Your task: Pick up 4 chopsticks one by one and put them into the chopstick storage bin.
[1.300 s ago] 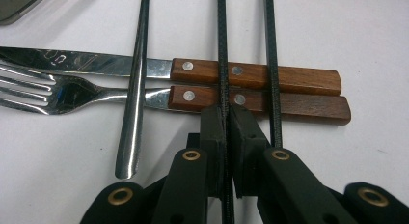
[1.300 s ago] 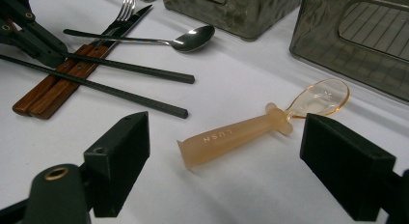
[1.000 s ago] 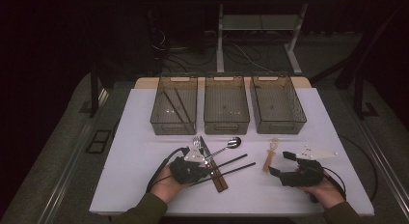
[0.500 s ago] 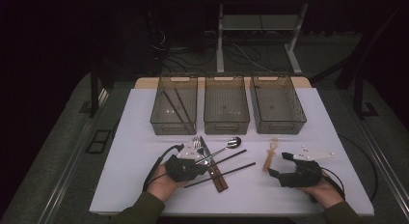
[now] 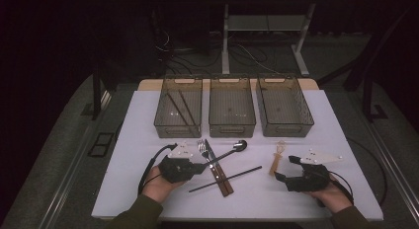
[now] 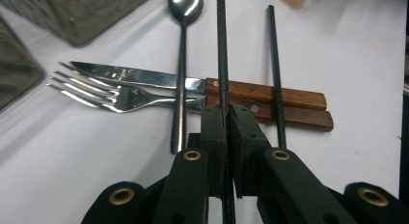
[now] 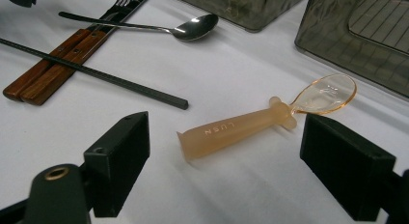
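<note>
We judge the sorting of utensils into the three bins to be at an early stage. In the high view, the left bin (image 5: 179, 106) already has two dark chopsticks (image 5: 179, 106) lying in it, while the middle bin (image 5: 231, 106) and the right bin (image 5: 283, 104) look empty.

Our left hand-held gripper (image 6: 224, 137), at the lower left of the high view, has its jaws closed tight on a black chopstick (image 6: 222, 50), which runs up the centre of the left gripper view across the wooden handles of the knife (image 6: 193, 84) and fork (image 6: 115, 96). A second black chopstick (image 5: 225, 179) lies on the white tabletop (image 5: 346, 120) just beside it, and a steel spoon (image 6: 182, 50) rests over the fork.

Our right hand-held gripper (image 7: 224, 171) is wide open and holds nothing; the amber plastic spoon (image 7: 260, 121) lies on the tabletop between its jaws, untouched.

So one chopstick is in hand, while the other chopstick, spoon, fork, knife and plastic spoon are left to bin.
</note>
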`<state>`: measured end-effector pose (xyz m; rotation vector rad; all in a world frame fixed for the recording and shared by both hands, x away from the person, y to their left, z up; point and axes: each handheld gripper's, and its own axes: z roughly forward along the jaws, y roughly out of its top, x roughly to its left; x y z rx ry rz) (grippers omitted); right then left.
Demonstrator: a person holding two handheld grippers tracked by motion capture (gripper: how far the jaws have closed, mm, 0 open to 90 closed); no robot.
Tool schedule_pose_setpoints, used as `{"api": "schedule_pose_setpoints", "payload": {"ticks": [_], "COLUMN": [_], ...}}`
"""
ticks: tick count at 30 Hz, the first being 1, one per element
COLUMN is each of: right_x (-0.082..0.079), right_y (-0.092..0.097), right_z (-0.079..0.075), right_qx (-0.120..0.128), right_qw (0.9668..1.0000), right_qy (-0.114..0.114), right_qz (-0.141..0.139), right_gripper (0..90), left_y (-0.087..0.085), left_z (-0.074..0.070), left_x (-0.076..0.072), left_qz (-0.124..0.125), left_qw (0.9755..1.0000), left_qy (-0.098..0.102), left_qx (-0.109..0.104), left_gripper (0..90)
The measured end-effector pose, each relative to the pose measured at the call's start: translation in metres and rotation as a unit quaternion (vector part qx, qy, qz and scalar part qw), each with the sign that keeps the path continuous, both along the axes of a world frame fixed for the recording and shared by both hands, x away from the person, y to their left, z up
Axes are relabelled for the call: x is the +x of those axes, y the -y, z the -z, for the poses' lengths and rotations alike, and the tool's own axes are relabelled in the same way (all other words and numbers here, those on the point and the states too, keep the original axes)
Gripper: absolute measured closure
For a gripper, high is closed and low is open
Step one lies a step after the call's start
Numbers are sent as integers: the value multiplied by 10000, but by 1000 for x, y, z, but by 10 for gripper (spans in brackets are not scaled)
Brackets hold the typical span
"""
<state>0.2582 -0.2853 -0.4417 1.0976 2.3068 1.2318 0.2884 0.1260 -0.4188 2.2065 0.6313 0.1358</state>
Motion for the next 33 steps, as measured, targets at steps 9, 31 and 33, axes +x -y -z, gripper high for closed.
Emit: {"api": "schedule_pose_setpoints", "payload": {"ticks": [9, 31, 33], "right_x": [0, 0, 0], "right_y": [0, 0, 0], "right_z": [0, 0, 0], "right_qx": [-2, -13, -13], "right_qw": [10000, 10000, 10000], "right_qy": [2, 10, 11], "right_qz": [5, 6, 7], "right_gripper": [174, 174, 174], "left_y": [-18, -63, -66], "left_z": [-5, -14, -14], "left_x": [3, 14, 15], "left_qz": [-248, -1055, -1122], "left_qw": [9996, 9933, 9924], "left_qy": [40, 220, 225], "left_qx": [-146, -412, -449], "left_gripper": [852, 853, 853]}}
